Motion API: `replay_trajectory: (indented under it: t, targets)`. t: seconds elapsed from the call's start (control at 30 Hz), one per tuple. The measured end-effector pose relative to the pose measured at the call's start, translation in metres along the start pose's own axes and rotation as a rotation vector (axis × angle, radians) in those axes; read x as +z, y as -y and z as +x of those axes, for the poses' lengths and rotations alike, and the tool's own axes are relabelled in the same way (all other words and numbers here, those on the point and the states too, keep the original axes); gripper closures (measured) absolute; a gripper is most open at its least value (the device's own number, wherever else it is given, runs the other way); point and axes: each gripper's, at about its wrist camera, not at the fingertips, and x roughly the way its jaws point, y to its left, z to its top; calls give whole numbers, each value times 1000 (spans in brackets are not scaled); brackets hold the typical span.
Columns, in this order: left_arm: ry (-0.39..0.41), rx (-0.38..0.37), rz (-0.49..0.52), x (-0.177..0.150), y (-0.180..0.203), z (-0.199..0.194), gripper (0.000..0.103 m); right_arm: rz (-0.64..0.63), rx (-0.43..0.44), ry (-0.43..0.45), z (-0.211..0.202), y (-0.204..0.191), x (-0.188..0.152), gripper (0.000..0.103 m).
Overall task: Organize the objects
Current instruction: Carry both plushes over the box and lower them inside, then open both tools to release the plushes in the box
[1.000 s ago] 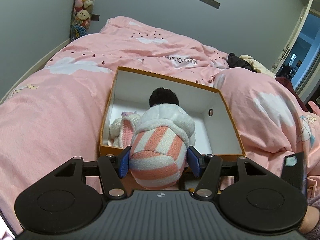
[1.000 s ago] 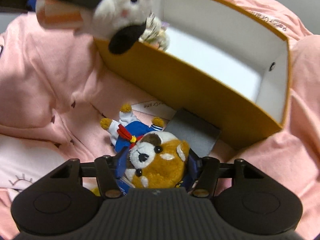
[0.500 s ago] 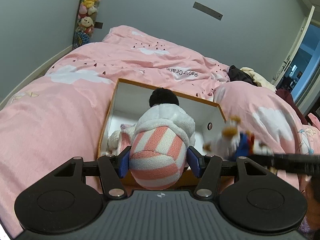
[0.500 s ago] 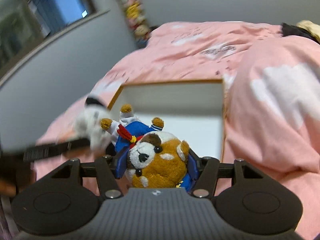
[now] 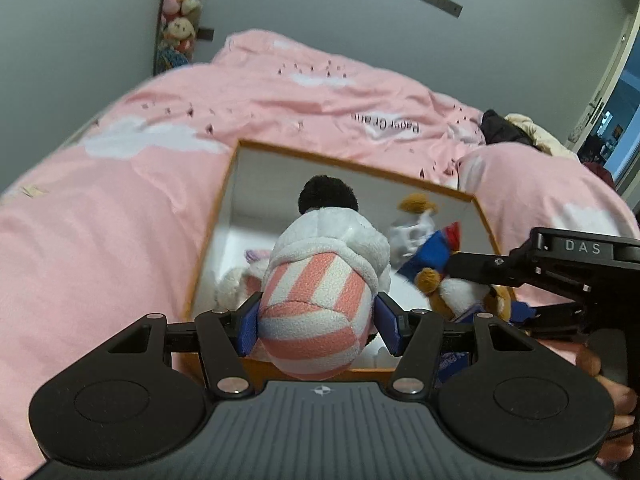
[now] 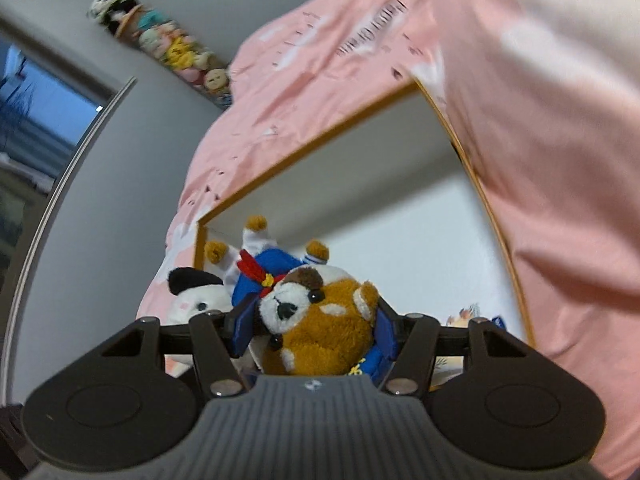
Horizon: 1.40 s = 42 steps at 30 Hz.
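Observation:
My left gripper [image 5: 318, 322] is shut on a pink-and-white striped plush with a white hood and a black pompom [image 5: 320, 292], held over the near edge of an orange box with a white inside [image 5: 224, 196]. My right gripper [image 6: 314, 330] is shut on a brown-and-white dog plush in a blue sailor suit [image 6: 320, 320], held over the same box [image 6: 320, 140]. In the left wrist view the dog plush [image 5: 448, 276] and the right gripper [image 5: 476, 280] hang at the box's right side. A pale pink plush [image 5: 248, 276] lies in the box's near left corner.
The box sits on a bed with a pink quilt [image 5: 120, 208] that rises in a hump [image 5: 552, 192] on the right. A column of soft toys [image 5: 180, 12] hangs on the grey wall. Dark clothes [image 5: 500, 128] lie at the far right, and a doorway [image 5: 616, 120] stands beyond them.
My right gripper lifted the dog plush off the quilt, rolled, and carried it over the box beside the striped plush. My left gripper moved slightly forward and down over the box.

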Motion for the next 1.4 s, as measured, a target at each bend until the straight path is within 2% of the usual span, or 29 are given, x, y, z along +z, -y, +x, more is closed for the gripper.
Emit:
replay_trajectory:
  t: [0.1, 0.23, 0.33, 0.4, 0.5, 0.67, 0.7, 0.8, 0.9, 1.2, 1.4]
  targets:
    - [-7, 38, 35, -5, 7, 16, 36, 69, -17, -1, 13, 11, 0, 42]
    - [-24, 60, 87, -11, 12, 32, 35, 74, -85, -22, 32, 17, -3, 42]
    - [-27, 72, 123, -15, 14, 40, 34, 73, -97, -32, 44, 19, -5, 42]
    - [-45, 55, 142, -16, 14, 44, 33, 74, -103, -35, 50, 18, -5, 42]
    - [-88, -26, 124, -19, 11, 47, 33, 62, -144, -41, 59, 17, -6, 42]
    - [-79, -43, 88, -17, 2, 39, 33, 18, -169, -83, 68, 18, -7, 39]
    - [-83, -50, 76, -16, -1, 37, 35, 18, -167, -93, 69, 18, -6, 38]
    - [-92, -75, 40, -12, -8, 31, 50, 19, -154, -122, 67, 21, -5, 36]
    - [-114, -117, 5, -9, -13, 34, 61, 27, -146, -133, 61, 24, -4, 37]
    - [-148, -26, 98, -15, 5, 48, 63, -27, -186, -129, 60, 19, -9, 41]
    - [-125, -51, 51, -15, 3, 41, 63, 26, -221, -158, 71, 21, -5, 41]
